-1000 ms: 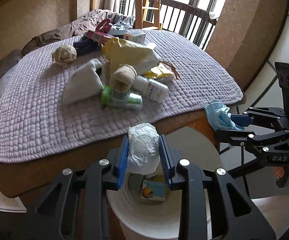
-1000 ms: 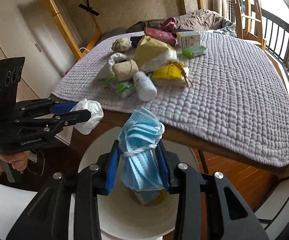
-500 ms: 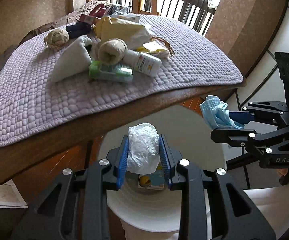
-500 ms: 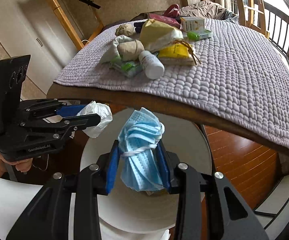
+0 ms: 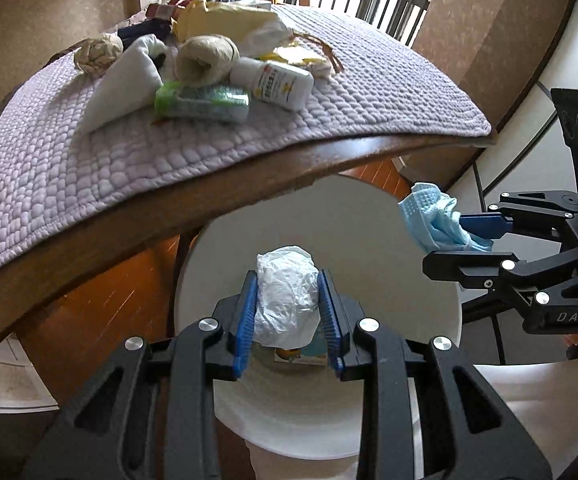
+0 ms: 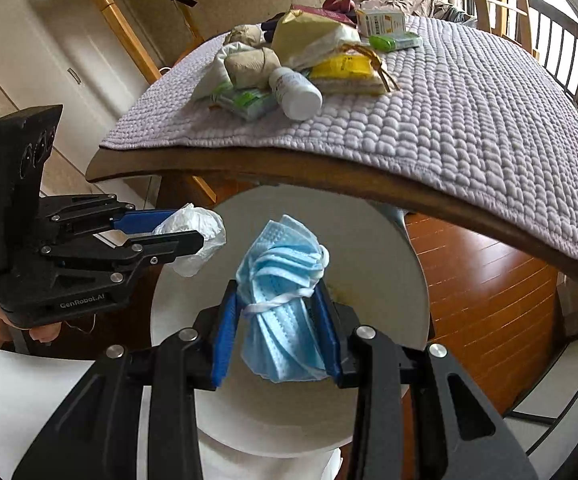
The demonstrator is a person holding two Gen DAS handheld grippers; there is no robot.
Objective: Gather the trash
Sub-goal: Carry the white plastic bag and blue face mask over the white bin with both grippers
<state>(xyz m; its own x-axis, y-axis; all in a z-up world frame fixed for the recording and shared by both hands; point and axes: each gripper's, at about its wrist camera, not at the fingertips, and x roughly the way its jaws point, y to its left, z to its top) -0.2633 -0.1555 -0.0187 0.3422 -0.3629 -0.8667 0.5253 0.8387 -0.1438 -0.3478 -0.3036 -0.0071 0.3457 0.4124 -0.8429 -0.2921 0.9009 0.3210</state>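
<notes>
A crumpled white plastic bag (image 5: 287,292), pinched between the blue pads of the left gripper (image 5: 287,312), and a bundle of blue face masks (image 6: 285,304), clamped in the right gripper (image 6: 279,322), hung over the mouth of a white bin (image 5: 429,300) beside the table. The drop-off step looked at hand; next, both grips would need to part above the bin. One bag, one mask bundle, one bin and two grippers showed; one white bottle (image 5: 279,85) lay among clutter on the quilted mat (image 5: 69,160) above the bin.

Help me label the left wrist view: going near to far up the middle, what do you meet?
Left gripper holding the crumpled white plastic bag → white bin → wooden table edge → quilted mat → green packet.
</notes>
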